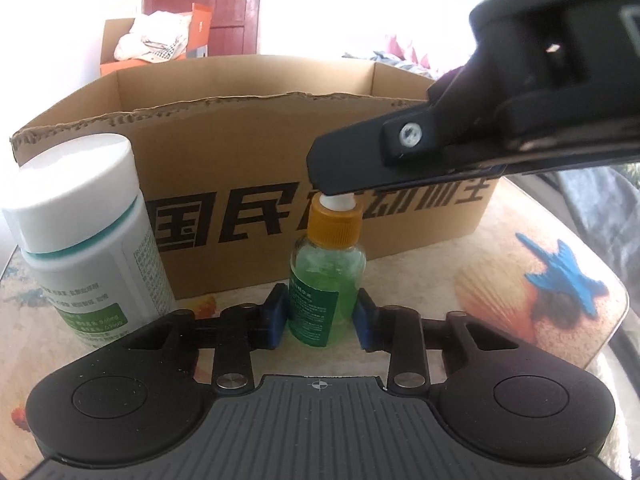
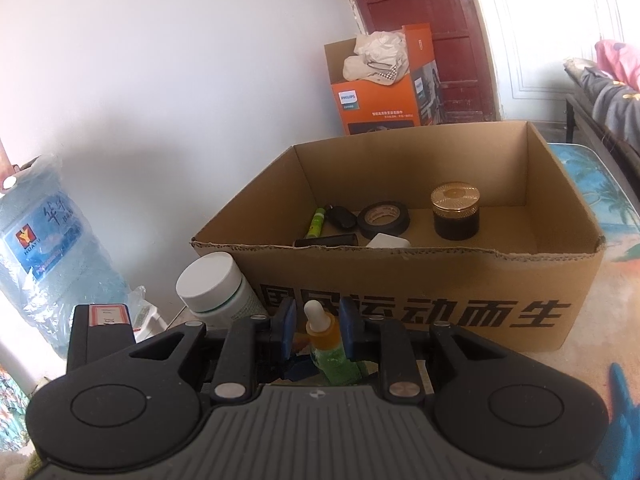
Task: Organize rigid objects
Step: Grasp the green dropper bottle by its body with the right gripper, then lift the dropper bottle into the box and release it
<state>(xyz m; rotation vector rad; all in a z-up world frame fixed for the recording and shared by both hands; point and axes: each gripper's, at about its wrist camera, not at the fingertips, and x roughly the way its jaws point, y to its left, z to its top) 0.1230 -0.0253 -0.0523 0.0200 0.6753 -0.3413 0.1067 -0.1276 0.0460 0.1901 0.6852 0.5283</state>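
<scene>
A small green bottle (image 1: 326, 280) with an orange cap stands on the table in front of the open cardboard box (image 1: 256, 152). My left gripper (image 1: 320, 320) is open, its blue pads on either side of the bottle's base with small gaps. My right gripper (image 2: 318, 326) is open around the bottle's white tip and orange cap (image 2: 320, 334) from above; it shows as a black arm in the left wrist view (image 1: 440, 152). A white pill bottle (image 1: 80, 240) stands to the left, and it also shows in the right wrist view (image 2: 216, 288).
The box (image 2: 400, 264) holds a black tape roll (image 2: 383, 219), a gold-lidded black jar (image 2: 456, 210), a green pen (image 2: 316, 222) and other small items. A water jug (image 2: 44, 240) stands at left. An orange Philips box (image 2: 380, 88) is behind. The tabletop (image 1: 540, 280) has a starfish print.
</scene>
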